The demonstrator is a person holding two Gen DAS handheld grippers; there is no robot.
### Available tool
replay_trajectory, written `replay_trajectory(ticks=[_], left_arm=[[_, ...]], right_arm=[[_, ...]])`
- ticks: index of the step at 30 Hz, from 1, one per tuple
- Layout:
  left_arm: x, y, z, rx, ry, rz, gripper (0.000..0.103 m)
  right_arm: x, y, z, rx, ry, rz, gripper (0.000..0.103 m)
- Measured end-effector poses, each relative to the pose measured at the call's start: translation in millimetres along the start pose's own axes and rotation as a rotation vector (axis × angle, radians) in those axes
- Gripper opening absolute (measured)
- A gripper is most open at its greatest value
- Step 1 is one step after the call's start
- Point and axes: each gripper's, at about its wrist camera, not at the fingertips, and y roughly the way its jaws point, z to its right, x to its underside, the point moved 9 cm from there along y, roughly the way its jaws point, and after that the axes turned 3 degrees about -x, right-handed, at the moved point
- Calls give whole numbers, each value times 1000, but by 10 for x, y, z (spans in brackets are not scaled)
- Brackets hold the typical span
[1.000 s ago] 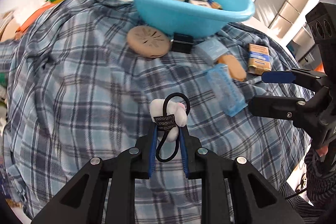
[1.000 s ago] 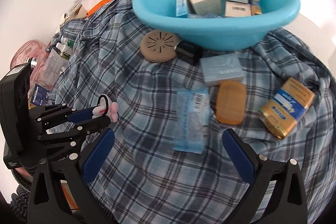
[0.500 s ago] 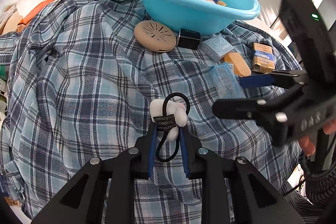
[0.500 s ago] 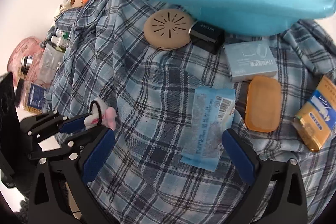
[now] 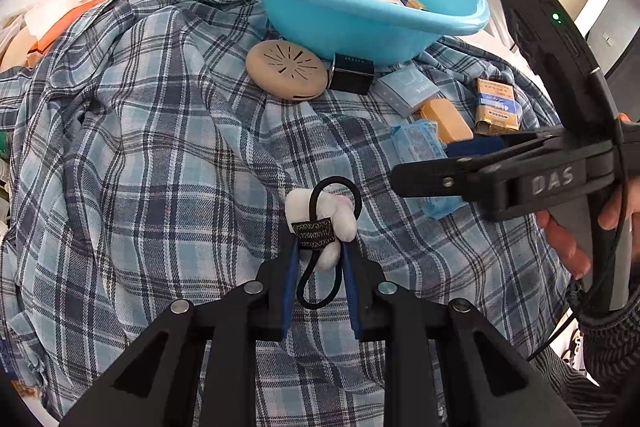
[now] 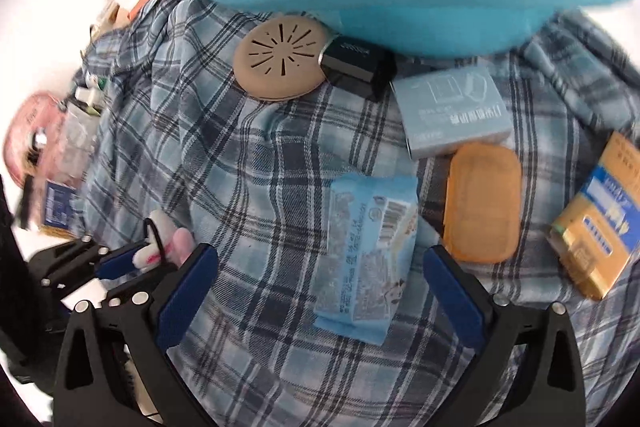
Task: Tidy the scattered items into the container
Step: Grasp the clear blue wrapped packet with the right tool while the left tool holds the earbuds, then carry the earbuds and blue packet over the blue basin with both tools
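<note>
A: Right, your left gripper is pinching the hair tie, the white plush one with the black loop, well short of the blue basin.

B: And your right gripper is spread wide, fingers either side of the blue wipes packet. Packet's long axis runs toward the basin, straight between the pads, so the right hand is nearer.

A: Any writing? "DAS" on the right gripper's side.

B: Barcode on the packet; its print is too blurred to read. Beyond it, toward the basin, lie the orange case, the gold box and the grey-blue box.

A: Black box against the basin reads something like "ZEESEA", beside the tan disc.
</note>
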Motion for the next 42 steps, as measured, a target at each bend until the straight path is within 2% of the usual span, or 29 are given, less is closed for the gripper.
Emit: replay_trajectory(ticks=[1, 2, 3, 5, 7, 16, 23, 34, 37, 42], left_arm=[[5, 0, -8, -1, -4, 0, 23], [11, 0, -17, -1, -7, 0, 23], [15, -2, -26, -2, -10, -1, 23], [24, -4, -38, -3, -13, -1, 23], [28, -8, -41, -3, -12, -2, 23], [-19, -37, 52, 6, 8, 6, 23], [-38, -47, 170, 7, 35, 8, 23], [-105, -49, 409, -1, 98, 7, 23], [-293, -216, 468, -3, 108, 50, 23], [-704, -767, 639, -14, 154, 191, 23]], right_arm=[[-12, 2, -10, 26, -20, 10, 97], [-24, 0, -7, 59, -41, 22, 75], [-36, -2, 11, 108, -75, 28, 25], [-16, 17, -41, 176, -170, 32, 25], [9, -5, -86, 193, -196, 36, 24], [82, -377, -208, 101, -220, 88, 23], [188, -650, -129, 95, -190, 158, 23], [313, -759, 248, 140, -119, 184, 23], [258, -1033, 260, 150, -119, 242, 23], [102, -1746, 168, 178, -155, 388, 23]])
